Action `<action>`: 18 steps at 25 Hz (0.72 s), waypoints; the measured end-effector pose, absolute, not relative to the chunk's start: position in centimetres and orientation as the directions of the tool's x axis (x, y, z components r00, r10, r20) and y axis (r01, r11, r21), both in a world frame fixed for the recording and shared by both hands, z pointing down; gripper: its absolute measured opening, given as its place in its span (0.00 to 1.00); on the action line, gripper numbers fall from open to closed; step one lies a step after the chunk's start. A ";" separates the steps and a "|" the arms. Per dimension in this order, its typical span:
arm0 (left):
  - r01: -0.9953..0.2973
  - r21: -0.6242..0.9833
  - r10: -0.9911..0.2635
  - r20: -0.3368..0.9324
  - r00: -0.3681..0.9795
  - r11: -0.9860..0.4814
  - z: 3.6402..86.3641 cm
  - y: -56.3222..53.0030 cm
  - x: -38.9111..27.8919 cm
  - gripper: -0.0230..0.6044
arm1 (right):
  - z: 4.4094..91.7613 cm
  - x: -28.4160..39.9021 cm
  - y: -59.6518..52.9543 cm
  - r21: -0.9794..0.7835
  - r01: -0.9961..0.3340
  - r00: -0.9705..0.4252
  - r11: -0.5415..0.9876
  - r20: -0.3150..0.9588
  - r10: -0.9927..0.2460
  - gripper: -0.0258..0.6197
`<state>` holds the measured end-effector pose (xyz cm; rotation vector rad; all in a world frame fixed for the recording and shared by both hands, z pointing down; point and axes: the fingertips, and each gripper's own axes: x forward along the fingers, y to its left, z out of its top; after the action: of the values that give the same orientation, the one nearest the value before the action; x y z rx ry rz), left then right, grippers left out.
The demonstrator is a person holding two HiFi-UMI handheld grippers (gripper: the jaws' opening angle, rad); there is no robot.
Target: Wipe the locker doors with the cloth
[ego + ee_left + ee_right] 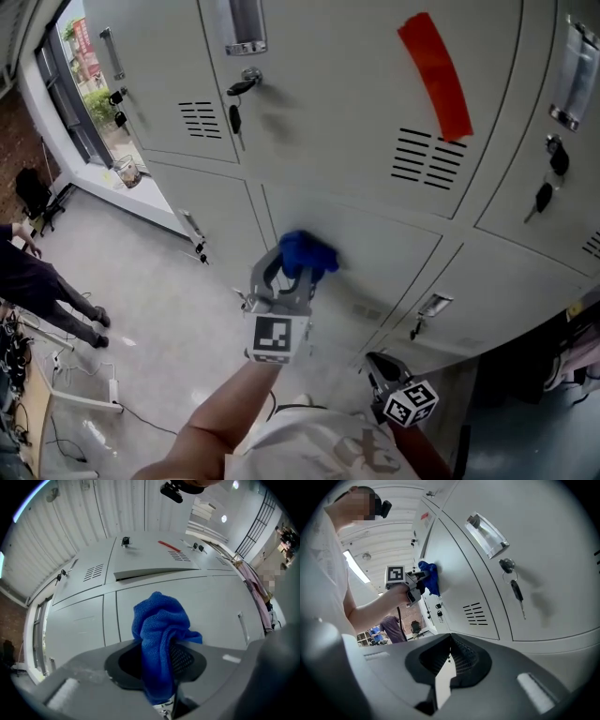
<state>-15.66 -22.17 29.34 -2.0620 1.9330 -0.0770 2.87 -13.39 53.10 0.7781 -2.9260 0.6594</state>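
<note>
Left gripper (292, 274) pinches one blue cloth (307, 251) against a locker door (384, 248); right gripper (377, 364) closed

Blue cloth (307, 255) against grey locker door (386, 251)

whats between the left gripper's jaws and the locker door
Only the blue cloth: the left gripper view shows it pinched in the left gripper's jaws and bunched against the locker door, with nothing else between.
</note>
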 end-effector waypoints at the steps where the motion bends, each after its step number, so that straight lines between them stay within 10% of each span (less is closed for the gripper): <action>1: -0.970 -0.241 -0.979 -0.188 0.079 -0.032 29.1 -22.1 -16.1 0.24 | 53.1 2.7 -13.4 -0.390 -0.482 -0.874 0.784 0.148 -0.464 0.05; 18: -0.936 -0.325 -0.974 -0.216 -0.068 0.137 27.3 -22.0 -22.8 0.24 | 53.1 3.2 -14.4 -0.388 -0.531 -0.845 0.753 0.178 -0.504 0.05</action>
<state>-22.81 -21.99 27.26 -1.8374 2.0456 -0.1398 3.19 -14.38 53.12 0.8515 -2.8831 0.6672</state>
